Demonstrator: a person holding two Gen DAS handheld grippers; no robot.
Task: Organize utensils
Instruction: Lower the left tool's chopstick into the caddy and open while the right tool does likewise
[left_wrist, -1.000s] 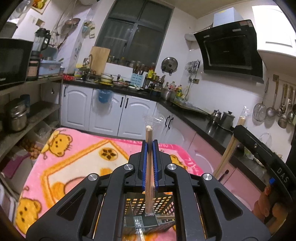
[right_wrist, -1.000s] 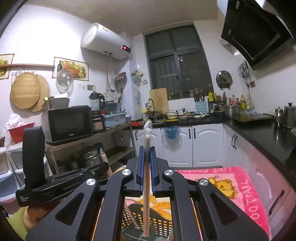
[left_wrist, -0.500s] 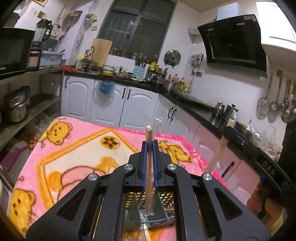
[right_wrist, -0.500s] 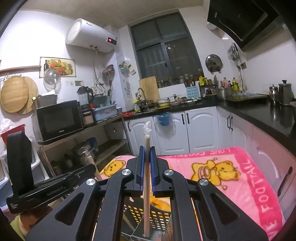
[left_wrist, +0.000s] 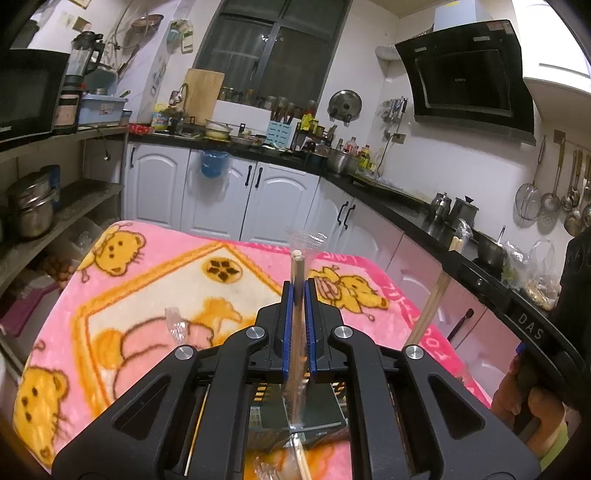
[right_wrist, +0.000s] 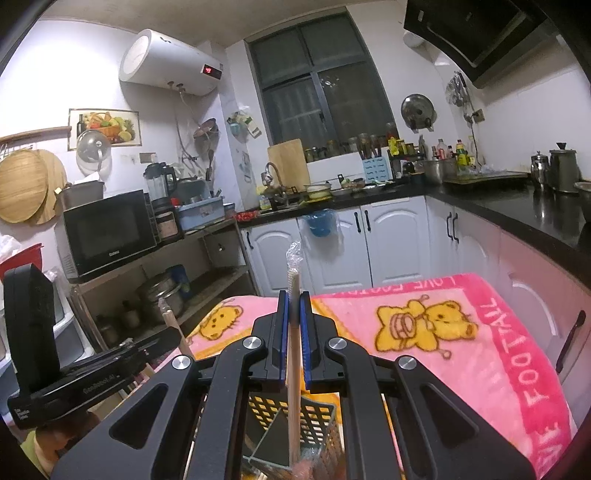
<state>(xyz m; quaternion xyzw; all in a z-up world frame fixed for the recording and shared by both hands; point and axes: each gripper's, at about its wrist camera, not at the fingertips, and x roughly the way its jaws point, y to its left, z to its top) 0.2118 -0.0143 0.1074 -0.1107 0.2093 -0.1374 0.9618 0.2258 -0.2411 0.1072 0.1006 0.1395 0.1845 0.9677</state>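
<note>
Your left gripper (left_wrist: 300, 295) is clenched on wrapped chopsticks (left_wrist: 296, 317) and your right gripper (right_wrist: 294, 306) on another wrapped pair (right_wrist: 293, 350); both hang over the basket (right_wrist: 295, 417) just below the fingers; neither is dropped in yet.

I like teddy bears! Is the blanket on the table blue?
No, the blanket is pink, with yellow bears printed on it, as the right wrist view shows.

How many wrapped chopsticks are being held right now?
2: one wrapped chopstick clamped upright in the left gripper, another in the right gripper. Others may be hidden in the basket.
</note>
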